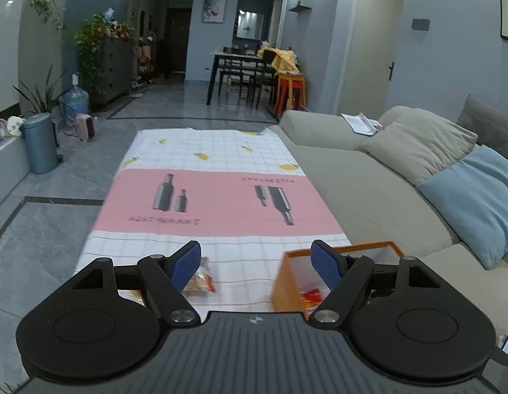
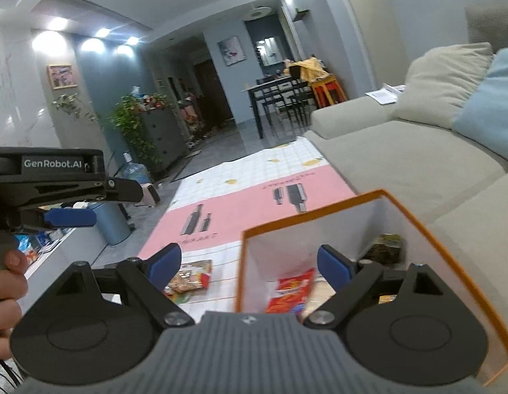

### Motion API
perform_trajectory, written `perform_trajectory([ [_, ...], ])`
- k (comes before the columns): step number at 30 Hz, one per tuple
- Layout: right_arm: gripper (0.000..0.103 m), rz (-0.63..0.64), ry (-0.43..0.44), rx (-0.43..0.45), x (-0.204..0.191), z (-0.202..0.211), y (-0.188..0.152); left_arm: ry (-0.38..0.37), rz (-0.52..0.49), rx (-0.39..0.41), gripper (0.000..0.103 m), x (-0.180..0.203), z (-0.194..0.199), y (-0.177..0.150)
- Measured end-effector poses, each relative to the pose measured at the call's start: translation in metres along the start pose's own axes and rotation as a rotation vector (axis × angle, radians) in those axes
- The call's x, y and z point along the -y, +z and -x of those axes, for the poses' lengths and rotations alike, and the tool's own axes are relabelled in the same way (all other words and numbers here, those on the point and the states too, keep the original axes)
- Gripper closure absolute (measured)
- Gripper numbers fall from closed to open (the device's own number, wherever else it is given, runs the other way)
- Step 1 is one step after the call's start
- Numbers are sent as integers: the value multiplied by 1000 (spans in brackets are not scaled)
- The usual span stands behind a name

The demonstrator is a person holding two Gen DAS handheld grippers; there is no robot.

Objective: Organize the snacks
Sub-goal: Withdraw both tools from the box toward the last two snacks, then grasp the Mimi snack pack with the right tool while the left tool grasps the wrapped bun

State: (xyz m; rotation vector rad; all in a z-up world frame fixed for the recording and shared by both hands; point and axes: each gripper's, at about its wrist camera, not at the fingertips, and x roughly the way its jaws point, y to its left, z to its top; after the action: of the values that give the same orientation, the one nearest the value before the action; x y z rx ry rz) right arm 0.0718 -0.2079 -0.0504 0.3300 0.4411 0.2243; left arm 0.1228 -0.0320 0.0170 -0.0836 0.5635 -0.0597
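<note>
Box point(image 2: 359, 210), one, orange-rimmed with white walls, on the checked cloth point(image 2: 254, 170) beside the sofa point(image 2: 401, 157). Inside it: one red snack packet point(image 2: 288, 290), one dark packet point(image 2: 385, 249) at the far wall, possibly more, blurred. One loose snack packet point(image 2: 190, 279) on the cloth left of the box. Left gripper point(image 1: 255, 267) spread wide, holding nothing. Right gripper point(image 2: 249, 267) spread wide, empty, straddling the box's near wall.
</note>
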Motion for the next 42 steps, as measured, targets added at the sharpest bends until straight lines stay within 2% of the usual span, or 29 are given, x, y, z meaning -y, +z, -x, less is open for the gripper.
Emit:
perform_trajectory([
  [6, 15, 87, 48, -25, -35, -12, -13, -14, 50, -20, 13, -44, -2, -3],
  [11, 15, 144, 95, -92, -66, -29, -31, 20, 102, -57, 13, -82, -14, -12],
  [15, 15, 165, 135, -134, -93, -45, -47, 64, 105, -102, 14, -104, -28, -19],
  [18, 15, 197, 136, -164, -109, -61, -60, 62, 156, -142, 14, -123, -39, -28],
  [22, 15, 208, 120, -213, -124, -87, -73, 66, 185, -200, 15, -142, -48, -37],
  [28, 15, 197, 59, -288, -132, -123, -90, 93, 148, -232, 15, -155, -58, -45],
  [33, 15, 157, 5, -335, -127, -145, -98, 31, 219, -303, 15, -176, -75, -48],
  [38, 15, 114, -40, -340, -118, -164, -98, 84, 175, -315, 15, -184, -87, -49],
  [42, 15, 65, -73, -314, -112, -181, -92, 84, 187, -329, 15, -190, -93, -50],
])
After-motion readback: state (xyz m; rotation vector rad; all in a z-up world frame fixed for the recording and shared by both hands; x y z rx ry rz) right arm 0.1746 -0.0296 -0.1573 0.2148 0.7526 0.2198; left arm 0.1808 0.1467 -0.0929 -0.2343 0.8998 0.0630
